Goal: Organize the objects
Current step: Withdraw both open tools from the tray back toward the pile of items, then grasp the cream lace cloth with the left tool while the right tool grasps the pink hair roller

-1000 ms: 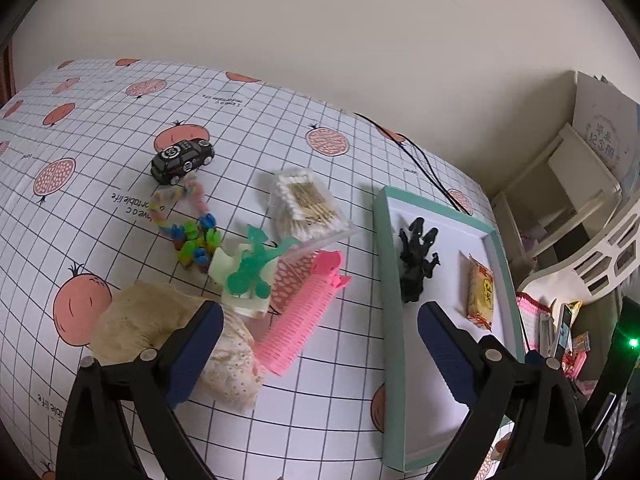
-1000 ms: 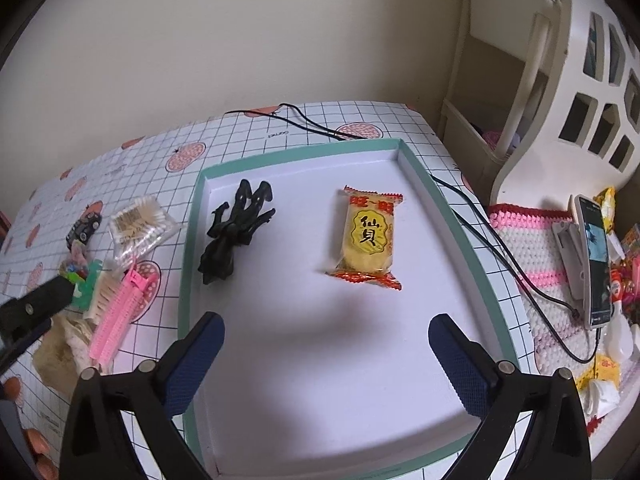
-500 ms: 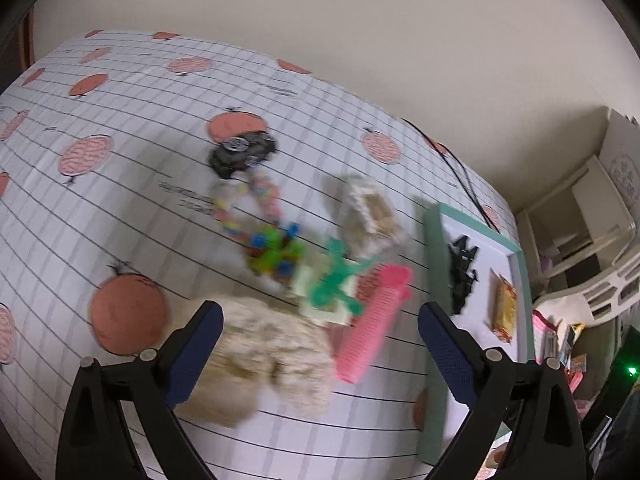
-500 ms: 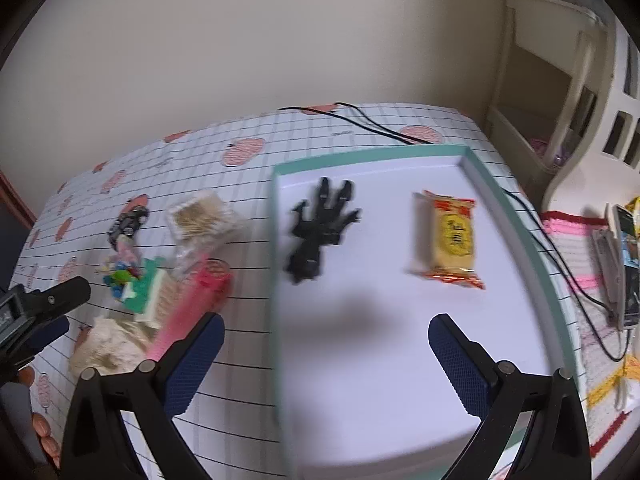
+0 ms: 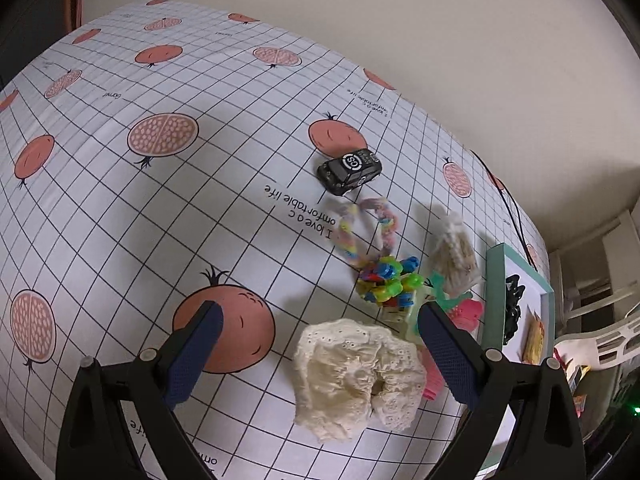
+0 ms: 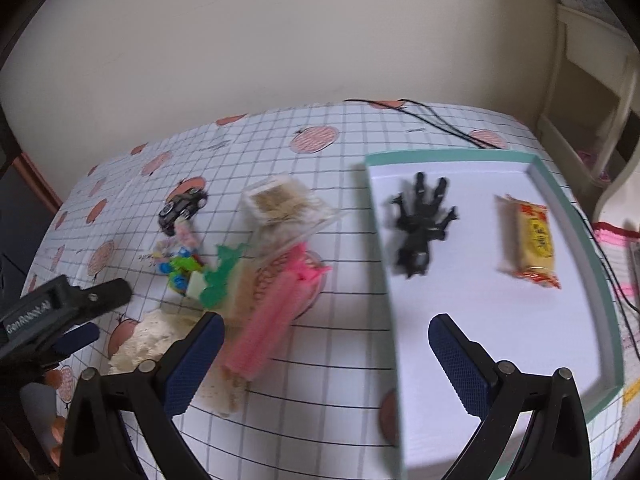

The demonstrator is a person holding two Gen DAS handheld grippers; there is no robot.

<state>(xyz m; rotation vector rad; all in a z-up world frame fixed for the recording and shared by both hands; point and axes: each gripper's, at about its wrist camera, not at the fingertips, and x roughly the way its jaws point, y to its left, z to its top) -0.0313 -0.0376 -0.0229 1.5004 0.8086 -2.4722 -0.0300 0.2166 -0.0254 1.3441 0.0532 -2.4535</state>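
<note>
A pile of objects lies on the checked tablecloth: a cream lace cloth (image 5: pixel 356 376), a black toy car (image 5: pixel 349 170), a pastel bead loop (image 5: pixel 368 226), a colourful brick toy (image 5: pixel 386 286), a box of cotton swabs (image 6: pixel 280 206) and a pink comb (image 6: pixel 268 320). A teal-rimmed white tray (image 6: pixel 452 156) holds a black hair claw (image 6: pixel 420 228) and a yellow snack packet (image 6: pixel 534 240). My left gripper (image 5: pixel 318 354) is open, its fingers either side of the cream cloth. My right gripper (image 6: pixel 324 362) is open above the tray's left rim and the pink comb.
A black cable (image 6: pixel 432 114) runs across the far table edge. White plastic furniture (image 6: pixel 592 80) stands to the right of the table. A pink-and-white knitted mat (image 6: pixel 624 236) lies right of the tray. A wall runs behind the table.
Both grippers have swung left. The left one went from the tray side to over the cream cloth. The right one went from over the tray to its left rim.
</note>
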